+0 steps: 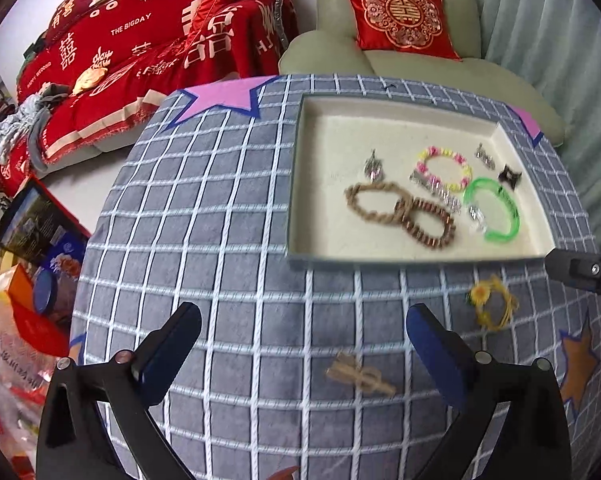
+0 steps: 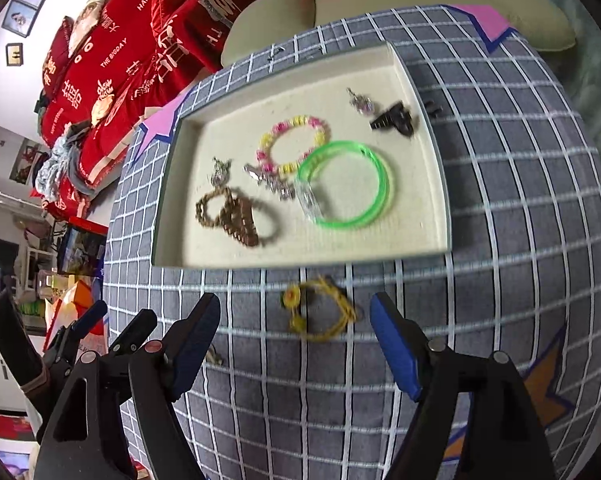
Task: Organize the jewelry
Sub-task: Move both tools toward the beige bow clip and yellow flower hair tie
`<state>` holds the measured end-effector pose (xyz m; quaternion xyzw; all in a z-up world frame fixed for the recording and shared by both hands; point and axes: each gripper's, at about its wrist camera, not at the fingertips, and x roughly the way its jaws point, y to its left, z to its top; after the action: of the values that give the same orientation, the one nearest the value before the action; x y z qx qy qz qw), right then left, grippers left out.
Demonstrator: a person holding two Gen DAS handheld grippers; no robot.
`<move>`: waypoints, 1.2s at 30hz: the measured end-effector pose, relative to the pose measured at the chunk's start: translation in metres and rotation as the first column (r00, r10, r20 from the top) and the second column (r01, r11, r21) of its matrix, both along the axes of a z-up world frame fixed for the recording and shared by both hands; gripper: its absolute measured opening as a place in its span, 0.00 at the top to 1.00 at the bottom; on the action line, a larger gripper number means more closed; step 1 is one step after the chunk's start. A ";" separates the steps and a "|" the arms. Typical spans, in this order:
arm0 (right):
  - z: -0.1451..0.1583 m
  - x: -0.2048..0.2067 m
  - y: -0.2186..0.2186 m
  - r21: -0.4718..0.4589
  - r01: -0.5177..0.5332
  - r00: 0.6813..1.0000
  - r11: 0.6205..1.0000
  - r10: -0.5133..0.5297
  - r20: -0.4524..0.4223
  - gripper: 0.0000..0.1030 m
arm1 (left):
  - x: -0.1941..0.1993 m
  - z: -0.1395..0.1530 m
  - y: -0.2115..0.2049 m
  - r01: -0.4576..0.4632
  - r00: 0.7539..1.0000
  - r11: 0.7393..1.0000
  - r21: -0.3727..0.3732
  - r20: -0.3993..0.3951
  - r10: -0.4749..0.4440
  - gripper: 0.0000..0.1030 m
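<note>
A cream tray (image 1: 328, 248) (image 2: 424, 152) on the checked tablecloth holds a green bangle (image 1: 496, 208) (image 2: 346, 184), a pink-and-yellow bead bracelet (image 1: 444, 168) (image 2: 292, 140), two brown bead bracelets (image 1: 404, 212) (image 2: 236, 216), silver pieces and a black clip (image 1: 509, 176) (image 2: 394, 118). A yellow flower bracelet (image 1: 490, 306) (image 2: 320, 312) lies on the cloth in front of the tray. A tan hair clip (image 1: 360, 374) lies between my left gripper's fingers. My left gripper (image 1: 302, 320) is open and empty. My right gripper (image 2: 296, 312) is open, its jaws on either side of the yellow bracelet.
The round table (image 1: 220, 240) has star patches at its edges. A green armchair with a red cushion (image 1: 400, 16) stands behind it. A sofa with red covers (image 1: 140, 40) is at the back left. Boxes and bags (image 1: 28, 260) lie on the floor at the left.
</note>
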<state>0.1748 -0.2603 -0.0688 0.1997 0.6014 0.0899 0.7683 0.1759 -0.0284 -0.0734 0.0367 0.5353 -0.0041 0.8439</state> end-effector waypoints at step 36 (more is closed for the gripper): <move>-0.030 -0.059 0.007 -0.096 -0.034 0.996 0.995 0.025 -0.088 0.00 | -0.057 -0.032 0.037 -0.106 0.974 0.992 -0.072 -0.207 0.089 0.00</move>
<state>0.1154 -0.2529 -0.0992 0.1570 0.6408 0.0632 0.7488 0.1185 0.0088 -0.1054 -0.0252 0.6193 0.0116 0.7847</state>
